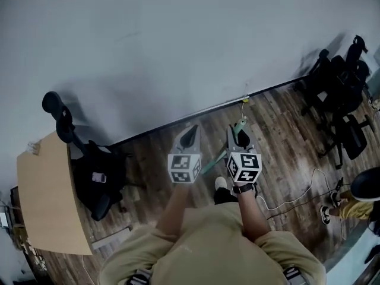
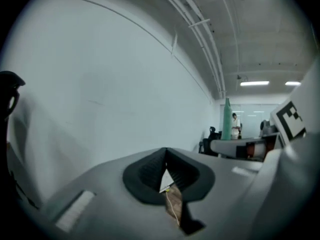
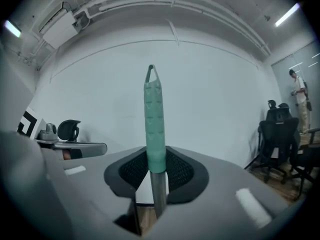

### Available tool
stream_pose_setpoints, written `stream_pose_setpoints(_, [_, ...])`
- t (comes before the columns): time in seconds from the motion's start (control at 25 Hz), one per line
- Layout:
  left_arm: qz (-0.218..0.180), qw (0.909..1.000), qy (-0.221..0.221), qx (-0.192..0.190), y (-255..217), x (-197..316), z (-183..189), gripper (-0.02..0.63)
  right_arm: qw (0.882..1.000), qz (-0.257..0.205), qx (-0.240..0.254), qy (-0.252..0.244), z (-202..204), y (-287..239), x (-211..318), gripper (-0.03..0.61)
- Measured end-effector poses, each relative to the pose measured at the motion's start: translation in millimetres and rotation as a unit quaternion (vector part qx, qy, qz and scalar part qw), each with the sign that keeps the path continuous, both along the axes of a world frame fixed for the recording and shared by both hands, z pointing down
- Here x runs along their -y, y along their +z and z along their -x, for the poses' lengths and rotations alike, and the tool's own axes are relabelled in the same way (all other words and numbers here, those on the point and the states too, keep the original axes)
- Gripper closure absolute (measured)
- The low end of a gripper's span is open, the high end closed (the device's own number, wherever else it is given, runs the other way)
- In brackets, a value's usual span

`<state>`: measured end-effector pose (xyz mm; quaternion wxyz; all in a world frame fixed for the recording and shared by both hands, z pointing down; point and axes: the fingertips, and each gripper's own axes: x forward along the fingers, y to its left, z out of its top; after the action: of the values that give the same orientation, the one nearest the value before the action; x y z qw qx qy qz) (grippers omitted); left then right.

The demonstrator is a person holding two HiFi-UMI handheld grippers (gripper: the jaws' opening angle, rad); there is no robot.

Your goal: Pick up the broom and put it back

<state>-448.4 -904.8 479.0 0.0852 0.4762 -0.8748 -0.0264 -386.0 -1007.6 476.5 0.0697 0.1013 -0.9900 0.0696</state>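
Observation:
The broom has a green ribbed grip with a hanging loop on a grey metal shaft. It stands upright between the pads of my right gripper, which is shut on it just below the green grip. In the head view the right gripper holds the broom near the white wall, and its shaft slants down to the left towards the floor. My left gripper is beside it, to the left. Its jaws meet at the tips with nothing between them. The green grip shows off to its right.
A wooden desk and a black office chair stand at the left. Several black chairs crowd the right corner. A white cable lies on the wood floor. A seated person's leg is at the lower right.

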Motion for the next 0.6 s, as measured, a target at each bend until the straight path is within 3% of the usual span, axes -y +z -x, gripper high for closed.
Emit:
stream_pose_setpoints(0.28, [0.006,0.9943,-0.107,-0.004,1,35,67,0.611,0.993,0.001,0.004,-0.117,104,-3,38,0.488])
stream_pose_setpoints(0.6, [0.033,0.9720,-0.226,-0.055,53,-10,108,0.611,0.983,0.015,-0.064,-0.174,174,69,43,0.483])
